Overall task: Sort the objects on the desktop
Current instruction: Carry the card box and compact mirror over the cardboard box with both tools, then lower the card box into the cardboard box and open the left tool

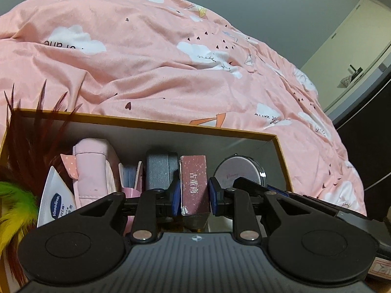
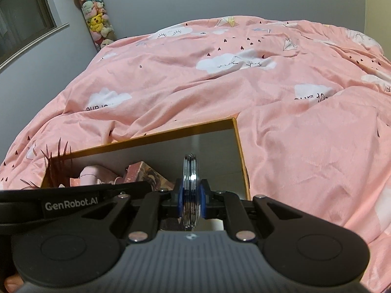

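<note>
Left wrist view: your left gripper (image 1: 193, 196) was clamped on a maroon carton (image 1: 194, 185), blue pads flat on its two narrow sides, carton standing upright inside the yellow-rimmed storage box (image 1: 156, 123). Cardboard like that likely handled light and stiff, but the walls could dent under a hard squeeze; the side grip looked sound. Packed around it: a dark grey case (image 1: 160, 171), a pink pouch (image 1: 91, 168), a Vaseline sachet (image 1: 57, 201), feathers (image 1: 36, 141), and a round compact (image 1: 238, 173) to its right.

Right wrist view: your right gripper (image 2: 190, 201) was pinching that round compact (image 2: 190, 183) edge-on across its flat faces, at the box's right end. Chromed rim, probably slippery, and possibly fragile if there is a mirror inside; a grip across the faces suited it.

The box sat on a rumpled pink duvet (image 2: 281, 127), a soft, uneven footing. Bedroom: grey wall, a tube of plush toys (image 2: 96, 17) in the corner.
</note>
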A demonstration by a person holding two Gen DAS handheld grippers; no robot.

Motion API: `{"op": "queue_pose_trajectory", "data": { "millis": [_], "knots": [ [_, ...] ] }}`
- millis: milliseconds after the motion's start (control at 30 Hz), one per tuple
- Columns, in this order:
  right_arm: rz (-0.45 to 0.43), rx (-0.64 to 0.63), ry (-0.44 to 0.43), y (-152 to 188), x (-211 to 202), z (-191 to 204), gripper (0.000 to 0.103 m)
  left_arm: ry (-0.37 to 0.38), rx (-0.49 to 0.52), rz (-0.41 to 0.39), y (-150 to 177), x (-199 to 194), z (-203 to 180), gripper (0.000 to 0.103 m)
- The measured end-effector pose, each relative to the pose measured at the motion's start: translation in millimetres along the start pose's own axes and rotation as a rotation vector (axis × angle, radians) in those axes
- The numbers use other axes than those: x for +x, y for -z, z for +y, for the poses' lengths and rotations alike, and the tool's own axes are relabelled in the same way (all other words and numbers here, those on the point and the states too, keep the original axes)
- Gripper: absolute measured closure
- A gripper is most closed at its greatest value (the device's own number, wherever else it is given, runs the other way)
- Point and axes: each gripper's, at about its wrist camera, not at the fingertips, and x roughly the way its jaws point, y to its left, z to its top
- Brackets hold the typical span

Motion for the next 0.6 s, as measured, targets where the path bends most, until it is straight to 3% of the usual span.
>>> {"op": "queue_pose_trajectory", "data": {
  "millis": [167,333,600],
  "knots": [
    [0.043,0.018,-0.015,-1.8,3.0,3.7,0.089,0.041,-0.013,-0.057,-4.2,-19.3,3.4,0.071],
    [0.077,-0.004,0.032,1.9,11.2,14.3,0.089,0.054,0.005,-0.1,-0.4,-42.4,5.1,0.071],
    [0.111,0.012,0.033,0.7,27.0,18.7,0.088,-0.009,0.083,-0.109,20.6,-60.7,5.4,0.071]
  ]
}}
